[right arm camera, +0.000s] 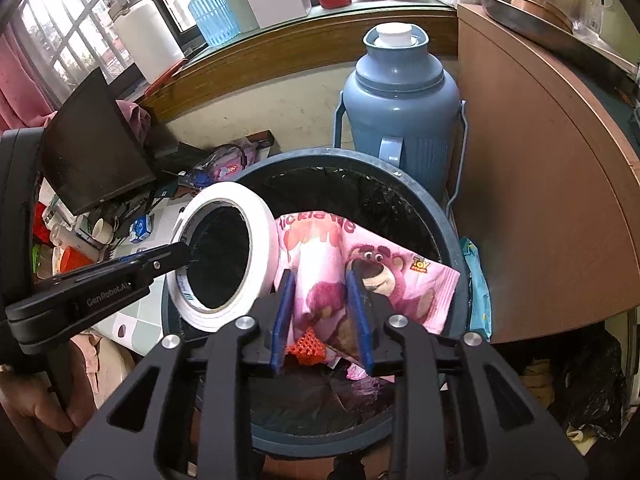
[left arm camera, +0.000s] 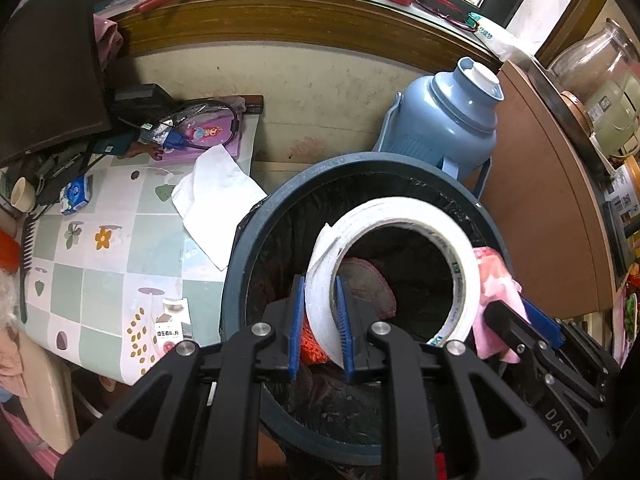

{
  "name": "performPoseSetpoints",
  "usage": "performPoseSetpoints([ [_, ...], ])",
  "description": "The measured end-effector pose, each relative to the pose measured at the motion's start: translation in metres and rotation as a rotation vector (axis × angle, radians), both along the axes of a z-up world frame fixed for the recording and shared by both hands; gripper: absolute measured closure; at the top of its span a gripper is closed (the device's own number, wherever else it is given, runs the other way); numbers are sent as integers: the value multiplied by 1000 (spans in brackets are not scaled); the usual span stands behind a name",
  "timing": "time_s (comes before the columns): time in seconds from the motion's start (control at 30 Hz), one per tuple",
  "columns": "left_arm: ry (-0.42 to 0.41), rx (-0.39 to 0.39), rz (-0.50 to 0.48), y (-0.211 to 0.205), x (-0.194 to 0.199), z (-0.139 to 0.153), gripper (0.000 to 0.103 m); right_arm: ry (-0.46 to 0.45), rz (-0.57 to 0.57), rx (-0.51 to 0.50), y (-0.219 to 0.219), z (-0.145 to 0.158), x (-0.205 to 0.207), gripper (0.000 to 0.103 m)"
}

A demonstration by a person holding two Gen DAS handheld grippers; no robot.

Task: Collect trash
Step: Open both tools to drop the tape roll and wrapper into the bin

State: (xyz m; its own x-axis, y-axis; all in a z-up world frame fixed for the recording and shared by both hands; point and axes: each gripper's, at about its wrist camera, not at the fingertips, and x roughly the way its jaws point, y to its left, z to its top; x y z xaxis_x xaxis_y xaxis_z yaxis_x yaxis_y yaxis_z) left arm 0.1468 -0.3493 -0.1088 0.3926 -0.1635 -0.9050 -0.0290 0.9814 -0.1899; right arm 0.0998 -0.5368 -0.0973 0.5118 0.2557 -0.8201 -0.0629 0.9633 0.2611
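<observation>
Disposal step in hand. Left claw (left arm camera: pixel 322 320) grips the tape roll (left arm camera: pixel 394 264) over the trash bin (left arm camera: pixel 256 216), frame centre; right claw (right arm camera: pixel 322 312) clamps the pink wrapper (right arm camera: pixel 384 276) there. Next: release both.

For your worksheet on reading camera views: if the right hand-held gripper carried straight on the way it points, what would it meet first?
Beyond the pink Toy Story wrapper it already grips, the right hand-held gripper would probably meet the black liner on the far wall of the trash bin, then the blue thermos; depth is uncertain.

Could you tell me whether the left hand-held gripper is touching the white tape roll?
Touching: in the left wrist view, the left hand-held gripper clamps the tape roll wall.
</observation>
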Motion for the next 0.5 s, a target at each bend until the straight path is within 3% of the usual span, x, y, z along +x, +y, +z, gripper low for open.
performPoseSetpoints([
  [0.13,-8,-6,-9,-2,4,0,63,-10,-1,-11,-2,0,2,67],
  [0.17,-11,-5,-12,-3,4,1,60,-14,-3,-13,-2,0,2,62],
  [0.23,-19,-5,-16,-5,5,2,42,-22,-9,-14,-3,1,3,49],
  [0.3,-26,-3,-19,-6,6,4,34,-35,-19,-24,-3,3,3,35],
  [0.5,-30,7,-31,-9,7,6,26,-51,-33,-42,-6,8,3,23],
])
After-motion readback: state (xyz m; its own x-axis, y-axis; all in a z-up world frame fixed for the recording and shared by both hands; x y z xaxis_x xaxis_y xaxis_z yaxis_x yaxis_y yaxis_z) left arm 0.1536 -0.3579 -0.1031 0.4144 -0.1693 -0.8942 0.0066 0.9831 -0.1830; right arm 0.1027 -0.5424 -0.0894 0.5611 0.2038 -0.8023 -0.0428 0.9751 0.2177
